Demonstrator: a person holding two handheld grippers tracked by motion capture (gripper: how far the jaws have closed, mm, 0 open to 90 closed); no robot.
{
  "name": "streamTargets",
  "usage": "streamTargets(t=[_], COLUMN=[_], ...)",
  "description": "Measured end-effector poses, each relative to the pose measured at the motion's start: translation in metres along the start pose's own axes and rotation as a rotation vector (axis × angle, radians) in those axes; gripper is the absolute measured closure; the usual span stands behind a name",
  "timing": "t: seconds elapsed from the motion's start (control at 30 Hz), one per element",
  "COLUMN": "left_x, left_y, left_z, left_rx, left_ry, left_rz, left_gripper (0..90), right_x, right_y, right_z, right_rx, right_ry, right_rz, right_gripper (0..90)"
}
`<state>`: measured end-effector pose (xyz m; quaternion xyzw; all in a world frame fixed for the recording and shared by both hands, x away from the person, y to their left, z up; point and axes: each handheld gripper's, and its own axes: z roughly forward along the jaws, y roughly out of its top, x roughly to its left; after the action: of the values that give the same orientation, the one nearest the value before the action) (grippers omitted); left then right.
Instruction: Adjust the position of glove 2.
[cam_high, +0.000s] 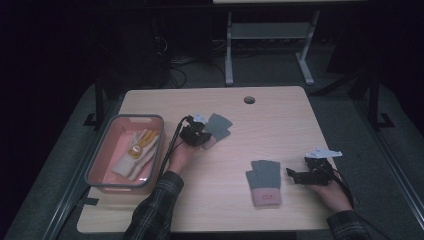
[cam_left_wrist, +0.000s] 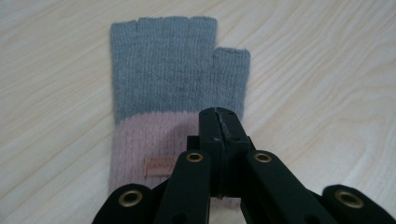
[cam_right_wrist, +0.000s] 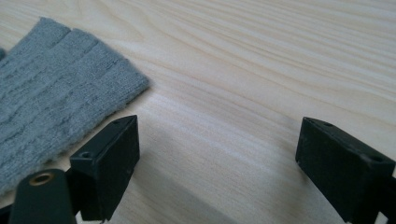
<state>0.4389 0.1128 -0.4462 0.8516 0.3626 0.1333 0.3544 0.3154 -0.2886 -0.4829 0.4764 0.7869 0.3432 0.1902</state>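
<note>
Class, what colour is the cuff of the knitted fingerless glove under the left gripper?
Pale pink cuff; left gripper view.

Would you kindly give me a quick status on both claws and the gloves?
Left claw shut on far glove's pink cuff. Right claw open, beside near glove, not touching. Nothing in the way.

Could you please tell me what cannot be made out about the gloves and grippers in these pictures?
- Wording on the glove's label: left gripper view, blurred.
- Cuff of the other glove: right gripper view, cut off by the edge.
- Whether the left gripper pinches fabric: its jaws hide it.
</note>
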Motion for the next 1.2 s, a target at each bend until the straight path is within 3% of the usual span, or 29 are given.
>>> streamTargets(t=[0.2,0.4,0.77,1.2], left_x=[0.002,-0.003,-0.023,-0.049], left_y=[-0.002,-0.004,-0.020,-0.040], left_z=[0.010,0.007,-0.010,-0.030], left_rx=[0.030,0.046,0.070,0.084], left_ry=[-0.010,-0.038,-0.104,-0.154], left_rz=[0.004,0.016,0.063,0.068], left_gripper=[89.4,89.6,89.6,89.6], right_x=[0.000,0.000,0.000,0.000], right_y=[0.000,0.000,0.000,0.000], right_z=[0.000,0.000,0.000,0.000], right_rx=[0.000,0.000,0.000,0.000], right_ry=[0.000,0.000,-0.001,0.000], right_rz=[0.000,0.000,-0.001,-0.002], right_gripper=[13.4,13.4,13.4,13.4])
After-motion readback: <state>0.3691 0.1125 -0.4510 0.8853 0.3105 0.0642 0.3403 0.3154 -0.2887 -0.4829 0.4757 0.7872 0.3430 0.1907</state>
